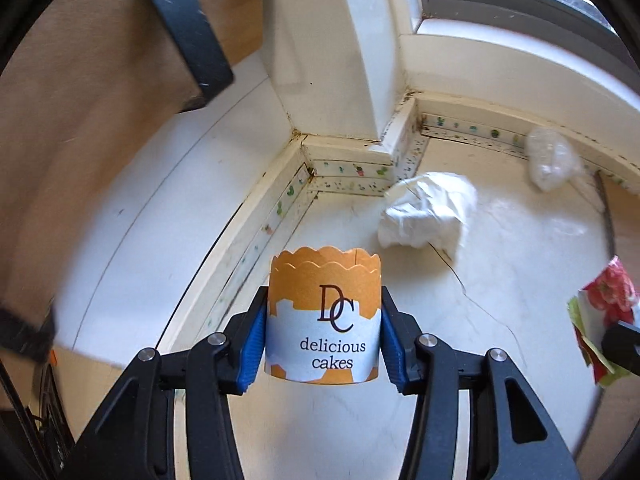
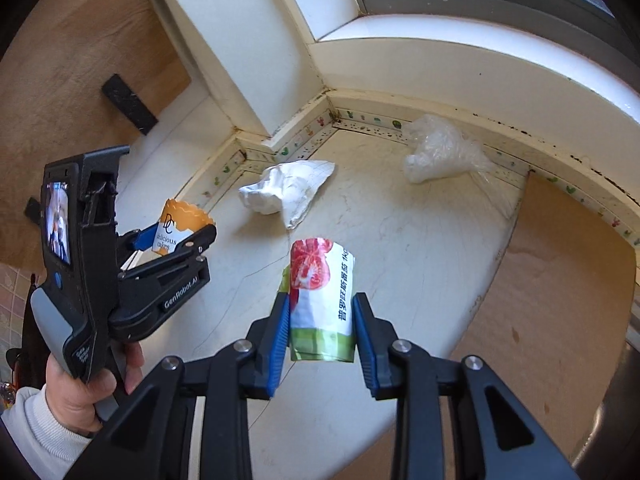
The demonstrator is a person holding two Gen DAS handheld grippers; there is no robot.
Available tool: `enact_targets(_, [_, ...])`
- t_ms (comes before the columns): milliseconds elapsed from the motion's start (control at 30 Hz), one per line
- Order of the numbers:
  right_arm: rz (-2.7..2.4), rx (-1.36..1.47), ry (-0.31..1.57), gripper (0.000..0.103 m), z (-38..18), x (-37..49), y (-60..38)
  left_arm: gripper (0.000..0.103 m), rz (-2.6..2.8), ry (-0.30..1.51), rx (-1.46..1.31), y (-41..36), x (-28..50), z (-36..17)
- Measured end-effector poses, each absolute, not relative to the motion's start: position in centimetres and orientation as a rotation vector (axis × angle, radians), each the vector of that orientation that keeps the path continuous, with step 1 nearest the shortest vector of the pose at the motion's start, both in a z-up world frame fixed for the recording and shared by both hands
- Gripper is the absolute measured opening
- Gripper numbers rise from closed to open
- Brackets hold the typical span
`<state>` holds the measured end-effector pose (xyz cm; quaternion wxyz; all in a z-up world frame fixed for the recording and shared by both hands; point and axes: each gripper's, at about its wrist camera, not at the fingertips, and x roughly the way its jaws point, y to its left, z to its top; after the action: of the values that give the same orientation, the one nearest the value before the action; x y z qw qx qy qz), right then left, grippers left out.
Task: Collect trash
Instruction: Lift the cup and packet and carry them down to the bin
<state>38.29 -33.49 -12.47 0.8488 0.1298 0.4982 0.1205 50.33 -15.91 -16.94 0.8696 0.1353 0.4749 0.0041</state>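
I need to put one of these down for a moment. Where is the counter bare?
Bare marble lies in front of the crumpled white paper, between it and the tomato wrapper held in the right gripper, and between that paper and the clear plastic bag. The back corner by the paper and bag is crowded.

In the left wrist view the tomato packet (image 1: pixel 604 312) is cut off at the right edge, its lettering out of sight. The blue pads (image 1: pixel 252 350) hide the sides of the cake cup (image 1: pixel 324 316). The dark handle (image 1: pixel 186 32) on the wooden panel is blurred. In the right wrist view the left tongs (image 2: pixel 182 240) cover the cup's lower half, and the small screen (image 2: pixel 58 224) is too small to read.
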Motion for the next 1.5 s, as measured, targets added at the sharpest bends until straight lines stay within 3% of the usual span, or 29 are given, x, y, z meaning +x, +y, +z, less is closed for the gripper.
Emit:
enact_targets(467, [0.319, 0.202, 0.961, 0.031, -3.1, 24.4, -28.1, 0.048, -0.082, 0.989, 0.158, -11.9, 30.8, -5.5])
enact_targets(733, [0.372, 0.158, 0.927, 0.031, 0.1, 13.2, -23.8, 0.048, -0.066, 0.983, 0.092, -6.0, 17.6, -3.0])
enact_targets(967, [0.428, 0.11, 0.966, 0.031, -2.1, 4.5, -18.9, 0.048, -0.053, 1.022, 0.074, -1.8, 6.9, -5.7])
enact_targets(1133, [0.433, 0.08, 1.047, 0.031, -7.1, 0.4, -15.6, 0.048, -0.073, 1.089, 0.083, -0.5, 0.7, -10.1])
enact_targets(1500, [0.399, 0.002, 1.252, 0.03, -18.9, -2.4, -11.6, 0.048, -0.05, 1.239, 0.041, 0.8, -4.4, -20.6])
